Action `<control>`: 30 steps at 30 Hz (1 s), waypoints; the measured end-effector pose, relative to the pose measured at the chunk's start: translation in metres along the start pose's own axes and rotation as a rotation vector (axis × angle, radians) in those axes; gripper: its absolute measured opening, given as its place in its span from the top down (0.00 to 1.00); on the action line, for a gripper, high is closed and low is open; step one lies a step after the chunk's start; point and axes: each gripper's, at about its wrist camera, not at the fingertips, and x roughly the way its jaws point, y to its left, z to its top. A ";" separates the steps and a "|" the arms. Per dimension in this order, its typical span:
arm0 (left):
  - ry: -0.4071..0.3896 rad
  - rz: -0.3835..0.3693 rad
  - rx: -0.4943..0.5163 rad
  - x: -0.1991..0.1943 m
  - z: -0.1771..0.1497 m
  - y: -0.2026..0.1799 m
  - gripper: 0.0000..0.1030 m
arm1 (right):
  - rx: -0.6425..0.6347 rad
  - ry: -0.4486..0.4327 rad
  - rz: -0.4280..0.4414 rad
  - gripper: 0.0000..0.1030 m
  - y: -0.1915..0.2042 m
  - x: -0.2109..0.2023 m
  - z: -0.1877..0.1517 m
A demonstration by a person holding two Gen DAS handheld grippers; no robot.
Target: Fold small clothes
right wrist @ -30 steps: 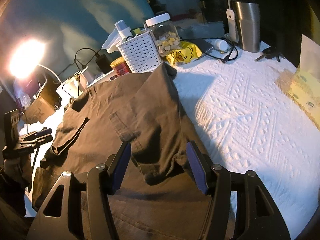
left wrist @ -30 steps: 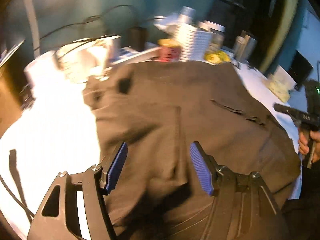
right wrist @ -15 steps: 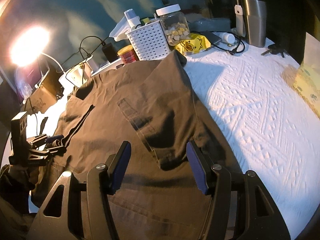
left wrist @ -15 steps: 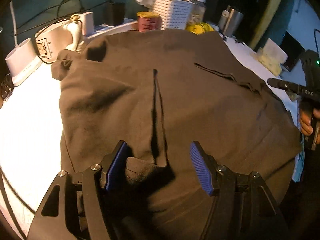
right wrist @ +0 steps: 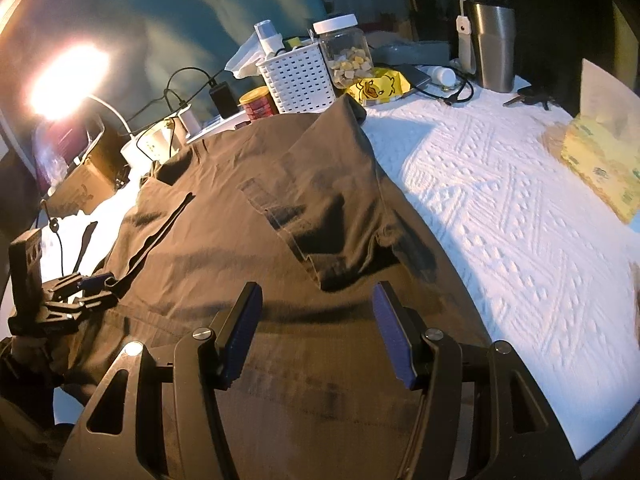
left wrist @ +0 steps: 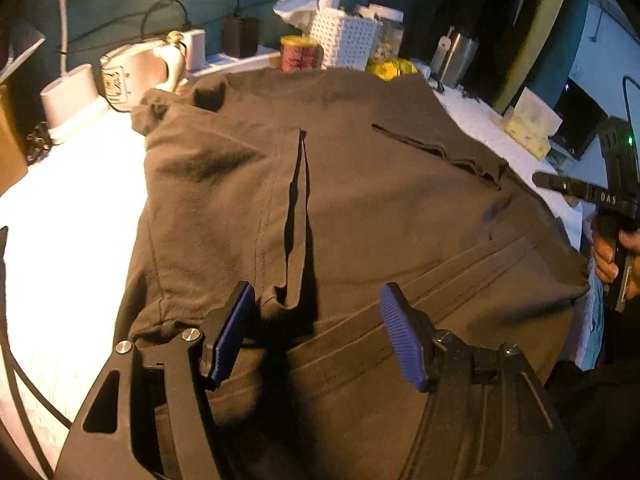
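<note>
A dark brown garment (left wrist: 360, 200) lies spread on the white textured cloth (left wrist: 72, 216), with a flap folded over along its middle. My left gripper (left wrist: 316, 300) hovers open over the near waistband; a fabric fold sits close to its left finger, and no pad presses on it. My right gripper (right wrist: 316, 296) is open above the same garment (right wrist: 260, 240), just short of a folded-over corner. In the right wrist view the left gripper (right wrist: 80, 288) shows at the left edge. A hand holds the right gripper (left wrist: 580, 190) at the right edge of the left wrist view.
Along the far edge stand a white basket (right wrist: 298, 76), a red tin (right wrist: 258, 104), a jar (right wrist: 346, 52), a yellow bag (right wrist: 378, 86), a steel tumbler (right wrist: 492, 46), cables and a lit lamp (right wrist: 68, 76). A yellow packet (right wrist: 600, 160) lies at the right, with keys (right wrist: 528, 100) behind it.
Both grippers have drawn back toward the near edge of the garment. The fabric bunched between the left fingers a second ago now lies flat as a folded flap.
</note>
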 end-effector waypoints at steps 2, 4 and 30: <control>-0.030 0.009 -0.008 -0.007 -0.002 -0.002 0.37 | -0.004 -0.004 -0.005 0.40 0.000 -0.005 -0.005; -0.063 0.016 -0.021 -0.015 -0.006 -0.005 0.37 | -0.006 -0.002 -0.009 0.40 0.000 -0.009 -0.012; -0.113 0.305 -0.166 -0.076 -0.084 0.018 0.37 | 0.070 -0.029 -0.148 0.40 -0.053 -0.058 -0.088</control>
